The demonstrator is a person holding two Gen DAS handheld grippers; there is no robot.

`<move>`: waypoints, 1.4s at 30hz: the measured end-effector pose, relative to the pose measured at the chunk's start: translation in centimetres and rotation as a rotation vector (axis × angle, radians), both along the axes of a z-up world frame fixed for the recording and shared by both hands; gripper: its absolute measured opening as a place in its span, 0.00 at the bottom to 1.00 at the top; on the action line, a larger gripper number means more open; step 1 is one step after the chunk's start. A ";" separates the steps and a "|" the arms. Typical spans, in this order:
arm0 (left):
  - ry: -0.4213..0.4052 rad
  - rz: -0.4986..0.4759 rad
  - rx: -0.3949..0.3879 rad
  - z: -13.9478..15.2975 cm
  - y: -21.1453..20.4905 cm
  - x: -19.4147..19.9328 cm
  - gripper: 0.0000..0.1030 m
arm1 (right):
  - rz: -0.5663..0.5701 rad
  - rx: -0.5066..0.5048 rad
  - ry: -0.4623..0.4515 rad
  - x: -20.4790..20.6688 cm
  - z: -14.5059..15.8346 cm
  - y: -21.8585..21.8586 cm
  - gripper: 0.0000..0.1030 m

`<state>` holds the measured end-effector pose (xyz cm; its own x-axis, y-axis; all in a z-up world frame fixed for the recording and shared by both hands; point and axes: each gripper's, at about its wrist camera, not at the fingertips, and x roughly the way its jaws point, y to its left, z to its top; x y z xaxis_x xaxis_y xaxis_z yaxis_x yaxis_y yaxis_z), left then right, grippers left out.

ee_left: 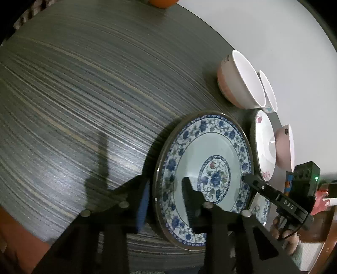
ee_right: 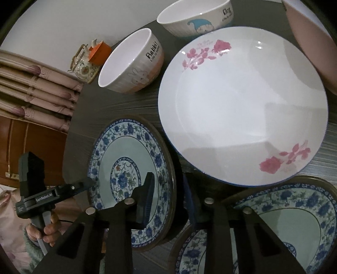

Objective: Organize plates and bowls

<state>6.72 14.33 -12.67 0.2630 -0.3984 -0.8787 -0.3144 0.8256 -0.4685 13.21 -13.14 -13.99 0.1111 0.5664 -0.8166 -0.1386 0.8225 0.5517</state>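
Grey-streaked counter [ee_left: 73,94] is carrying everything; the blue floral plate [ee_left: 202,179] is sitting near its edge, both hand-held grippers clamping opposite rims: left hand-held gripper [ee_left: 166,196], right hand-held gripper [ee_right: 168,202]. Uneven lifting risks tipping it onto the pink-flowered plate [ee_right: 242,105] alongside.

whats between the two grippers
The blue-flowered plate: the left gripper and right gripper clamp its opposite rims. Both wrist views show it.

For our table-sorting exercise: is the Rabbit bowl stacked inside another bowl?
No, the Rabbit bowl stands alone on the table, beside the Dog bowl.
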 end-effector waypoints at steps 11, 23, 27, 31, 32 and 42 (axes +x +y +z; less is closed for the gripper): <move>-0.033 0.013 0.078 0.9 0.3 0.4 0.25 | 0.038 -0.019 -0.033 -1.2 0.7 0.8 0.14; -0.086 0.049 0.145 2.6 2.0 -0.3 0.25 | 0.033 0.001 -0.091 -3.8 2.7 2.2 0.14; -0.082 0.063 0.177 2.7 2.5 -0.6 0.25 | 0.031 0.000 -0.088 -4.6 2.4 2.8 0.14; -0.091 0.082 0.186 2.9 3.3 -0.8 0.25 | 0.038 0.005 -0.078 -5.4 2.0 3.3 0.14; -0.093 0.086 0.195 3.0 3.4 -0.8 0.25 | 0.037 0.005 -0.076 -5.6 1.9 3.4 0.14; -0.067 0.085 0.211 2.1 3.6 -0.8 0.25 | 0.033 0.003 -0.053 -6.0 0.7 4.1 0.14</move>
